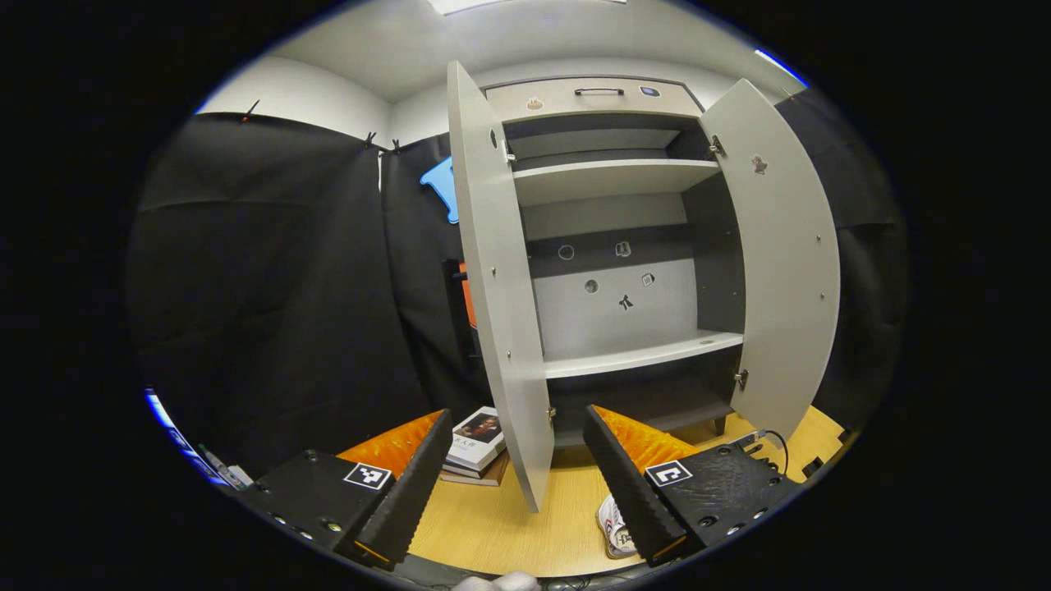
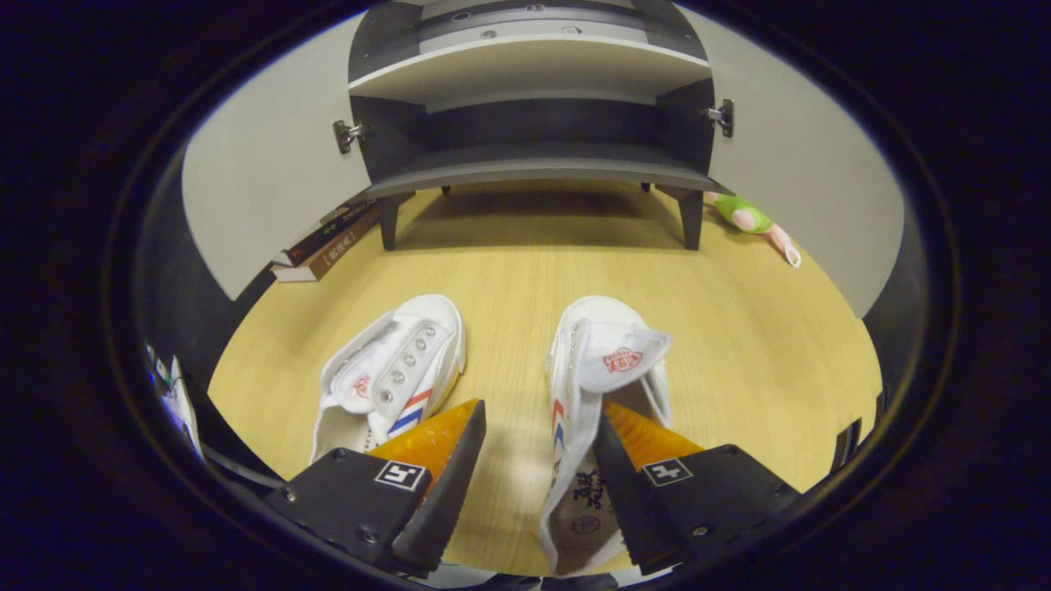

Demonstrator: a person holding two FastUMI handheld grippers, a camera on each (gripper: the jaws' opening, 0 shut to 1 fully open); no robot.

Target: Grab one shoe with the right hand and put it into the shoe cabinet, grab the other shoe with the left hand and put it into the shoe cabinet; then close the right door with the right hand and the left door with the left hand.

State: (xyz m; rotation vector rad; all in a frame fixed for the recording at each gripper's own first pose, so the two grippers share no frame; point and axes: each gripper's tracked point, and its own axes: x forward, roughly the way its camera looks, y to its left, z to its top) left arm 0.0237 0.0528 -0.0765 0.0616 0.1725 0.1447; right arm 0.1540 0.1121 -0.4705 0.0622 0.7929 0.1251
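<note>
The right-hand shoe (image 2: 603,386) lies on the worktop (image 2: 739,328) in front of the shoe cabinet (image 2: 534,90), toe toward the cabinet, heel opening nearest the camera. The right tongs (image 2: 538,443) are spread wide and dropping over its heel end: one finger looks to sit inside the opening, the other out over bare wood beside the shoe's striped wall. Nothing clamped yet. The grip to go for, I'd say, is that side wall, pinched between inner and outer finger, low enough that the canvas doesn't fold and slip. The other shoe (image 2: 394,377) lies just beside, on the far side of that outer finger, so close in without nudging it.

Both cabinet doors stand open, and the lowest shelf sits straight ahead beyond the toes, so the lift should be short and level.

Over in the left gripper view, the left tongs (image 1: 517,472) hang apart and empty, facing the cabinet (image 1: 616,271) from farther back, the left door (image 1: 493,287) edge-on between the fingers. A stack of books (image 2: 324,242) rests beside the cabinet's left leg.
</note>
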